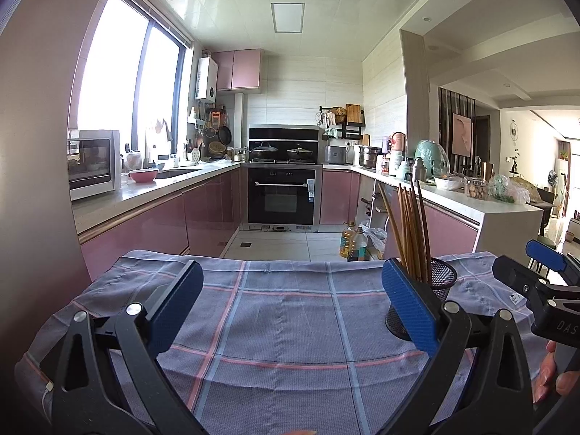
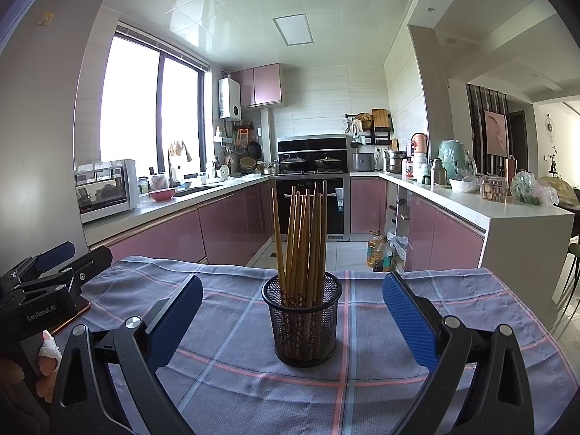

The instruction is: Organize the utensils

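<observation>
The right gripper (image 2: 293,320) is nearest, its jaws spread wide and holding nothing, low above the checked cloth (image 2: 224,391). Between its blue pads (image 2: 409,319), a little ahead at 12 o'clock, stands the black mesh cup (image 2: 302,320), upright on the cloth. The wooden chopsticks (image 2: 301,243) stand in it, fanned slightly. The left gripper (image 1: 291,306) is also wide open and empty; from its camera the cup (image 1: 440,282) sits at about 2 o'clock, partly behind the right pad (image 1: 407,308). Further away at 12 o'clock is the black oven (image 2: 311,206), between pink cabinets (image 2: 224,224).
</observation>
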Action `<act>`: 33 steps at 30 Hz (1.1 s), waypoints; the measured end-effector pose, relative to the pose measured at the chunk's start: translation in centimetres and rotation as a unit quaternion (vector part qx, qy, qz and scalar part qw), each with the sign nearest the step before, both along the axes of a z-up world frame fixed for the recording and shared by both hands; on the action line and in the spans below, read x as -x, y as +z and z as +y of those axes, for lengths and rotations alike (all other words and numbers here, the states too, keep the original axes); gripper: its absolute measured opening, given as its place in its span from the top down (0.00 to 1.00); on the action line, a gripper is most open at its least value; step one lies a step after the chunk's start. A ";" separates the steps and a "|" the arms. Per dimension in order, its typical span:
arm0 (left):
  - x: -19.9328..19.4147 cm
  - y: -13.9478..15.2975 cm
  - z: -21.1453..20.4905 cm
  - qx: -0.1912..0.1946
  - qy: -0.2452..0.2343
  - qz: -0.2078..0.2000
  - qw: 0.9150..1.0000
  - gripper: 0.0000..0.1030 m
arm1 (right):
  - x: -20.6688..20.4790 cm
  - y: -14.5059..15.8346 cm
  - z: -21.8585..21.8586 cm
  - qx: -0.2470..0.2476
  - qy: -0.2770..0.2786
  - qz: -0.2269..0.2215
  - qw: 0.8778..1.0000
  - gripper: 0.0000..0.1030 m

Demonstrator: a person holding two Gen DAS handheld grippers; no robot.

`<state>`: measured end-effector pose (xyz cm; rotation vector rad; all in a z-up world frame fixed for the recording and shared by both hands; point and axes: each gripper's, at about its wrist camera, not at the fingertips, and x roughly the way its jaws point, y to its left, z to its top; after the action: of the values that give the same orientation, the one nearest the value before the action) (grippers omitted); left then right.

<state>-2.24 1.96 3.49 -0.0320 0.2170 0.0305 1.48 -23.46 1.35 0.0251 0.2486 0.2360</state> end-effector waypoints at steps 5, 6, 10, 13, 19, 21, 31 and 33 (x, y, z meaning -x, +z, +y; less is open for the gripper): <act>0.0 0.1 0.1 0.001 0.000 0.000 1.000 0.06 | 0.0 0.0 0.0 -0.001 0.000 0.000 1.000 0.07; 0.0 0.0 0.0 0.001 0.000 0.000 1.000 0.06 | -0.1 0.0 0.1 -0.001 0.000 0.000 1.000 0.07; 0.0 0.0 0.0 0.000 0.001 0.000 1.000 0.06 | -0.1 0.0 0.2 -0.001 0.000 -0.002 1.000 0.07; 0.0 0.0 0.0 0.001 0.000 0.000 1.000 0.06 | -0.2 0.0 0.3 -0.001 -0.001 -0.002 1.000 0.07; 0.0 0.0 0.1 0.000 0.000 -0.001 1.000 0.06 | -0.2 0.0 0.3 -0.001 -0.001 -0.002 1.000 0.07; 0.0 0.0 0.1 0.001 0.000 0.000 1.000 0.06 | -0.2 0.0 0.3 -0.002 0.000 -0.002 1.000 0.07; 0.0 0.1 0.1 0.000 0.000 0.000 1.000 0.06 | -0.2 -0.1 0.3 -0.002 -0.001 -0.002 1.000 0.07; 0.0 0.1 0.1 0.001 0.000 0.000 1.000 0.06 | -0.2 -0.1 0.3 -0.002 -0.001 -0.002 1.000 0.07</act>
<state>-2.22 2.05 3.63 -0.0334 0.2166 0.0302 1.65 -23.15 1.25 0.0292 0.2434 0.2350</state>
